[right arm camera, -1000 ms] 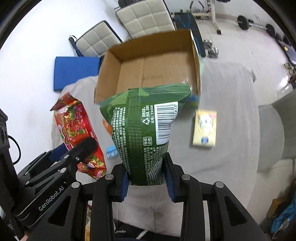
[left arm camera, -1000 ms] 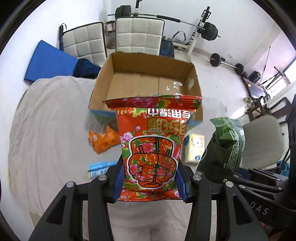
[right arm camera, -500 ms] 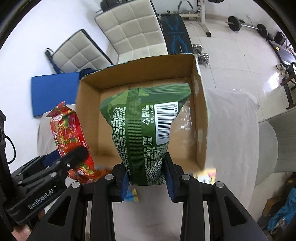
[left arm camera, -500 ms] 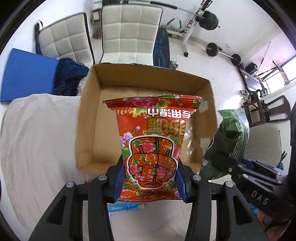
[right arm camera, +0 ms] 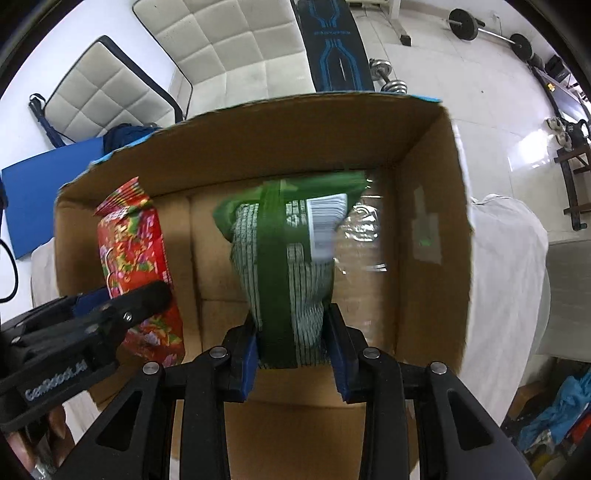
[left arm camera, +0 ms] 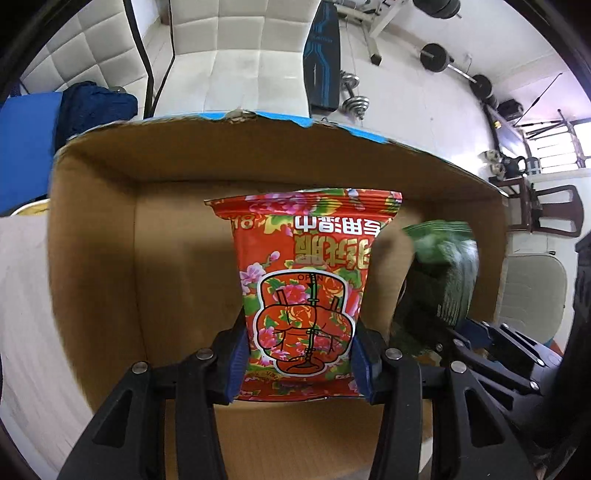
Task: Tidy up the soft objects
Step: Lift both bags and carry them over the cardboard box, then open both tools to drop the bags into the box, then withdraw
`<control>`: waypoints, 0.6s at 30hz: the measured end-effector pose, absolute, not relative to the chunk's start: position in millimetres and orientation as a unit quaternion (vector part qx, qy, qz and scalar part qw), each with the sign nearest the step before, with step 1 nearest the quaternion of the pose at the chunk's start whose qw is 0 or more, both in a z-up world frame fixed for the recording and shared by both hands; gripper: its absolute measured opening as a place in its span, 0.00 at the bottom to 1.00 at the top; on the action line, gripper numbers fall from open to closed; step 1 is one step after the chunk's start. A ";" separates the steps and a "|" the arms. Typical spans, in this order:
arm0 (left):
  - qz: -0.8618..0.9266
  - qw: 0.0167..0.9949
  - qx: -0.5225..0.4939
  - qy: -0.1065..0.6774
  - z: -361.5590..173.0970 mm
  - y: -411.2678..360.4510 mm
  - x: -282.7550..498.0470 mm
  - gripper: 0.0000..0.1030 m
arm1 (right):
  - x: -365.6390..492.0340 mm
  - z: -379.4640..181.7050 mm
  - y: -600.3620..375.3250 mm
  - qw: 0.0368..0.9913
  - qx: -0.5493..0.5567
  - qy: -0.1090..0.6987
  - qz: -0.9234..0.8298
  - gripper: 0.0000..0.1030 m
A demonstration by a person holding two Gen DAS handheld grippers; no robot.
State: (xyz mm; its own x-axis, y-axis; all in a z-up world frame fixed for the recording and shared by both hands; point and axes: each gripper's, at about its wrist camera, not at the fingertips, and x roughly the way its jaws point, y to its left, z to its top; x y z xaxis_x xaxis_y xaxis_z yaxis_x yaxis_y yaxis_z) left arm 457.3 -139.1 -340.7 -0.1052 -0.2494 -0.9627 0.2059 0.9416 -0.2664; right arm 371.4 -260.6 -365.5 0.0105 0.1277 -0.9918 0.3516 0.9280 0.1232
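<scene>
We hold both packs over the open brown cardboard box (left arm camera: pixel 96 258). To land them flat, we should lower until each nears the floor, then release. Our left gripper (left arm camera: pixel 299 360) clamps the red flowered soft pack (left arm camera: pixel 306 280); our right gripper (right arm camera: pixel 293 356) is squeezed tight on the green printed pouch (right arm camera: pixel 288 266). Only the right view shows clear tape at 3 o'clock.

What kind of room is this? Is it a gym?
Probably a room at home that doubles as a small gym. A barbell and dumbbells lie on the white tile floor beside a blue workout bench, and padded white chairs stand behind the cardboard box.
</scene>
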 end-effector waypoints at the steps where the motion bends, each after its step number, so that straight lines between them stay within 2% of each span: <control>1: -0.170 0.666 -0.012 0.726 -345.3 -141.0 461.2 0.43 | 376.2 -370.8 -262.6 0.688 0.170 0.701 -0.082 0.34; 10: -0.163 0.651 0.001 0.742 -360.0 -151.6 472.2 0.45 | 400.7 -391.1 -271.0 0.690 0.148 0.700 -0.106 0.36; 12: -0.159 0.641 -0.002 0.751 -359.5 -150.0 470.1 0.47 | 404.4 -396.9 -273.5 0.684 0.149 0.707 -0.106 0.42; 14: -0.155 0.646 0.001 0.748 -353.2 -148.5 466.7 0.55 | 404.8 -397.2 -272.6 0.684 0.148 0.706 -0.108 0.53; 16: -0.152 0.657 0.019 0.739 -344.9 -149.2 462.3 0.58 | 401.9 -393.6 -273.2 0.686 0.141 0.705 -0.113 0.57; 18: -0.151 0.666 0.028 0.730 -333.8 -146.4 457.1 0.65 | 396.1 -387.7 -274.2 0.688 0.141 0.702 -0.114 0.57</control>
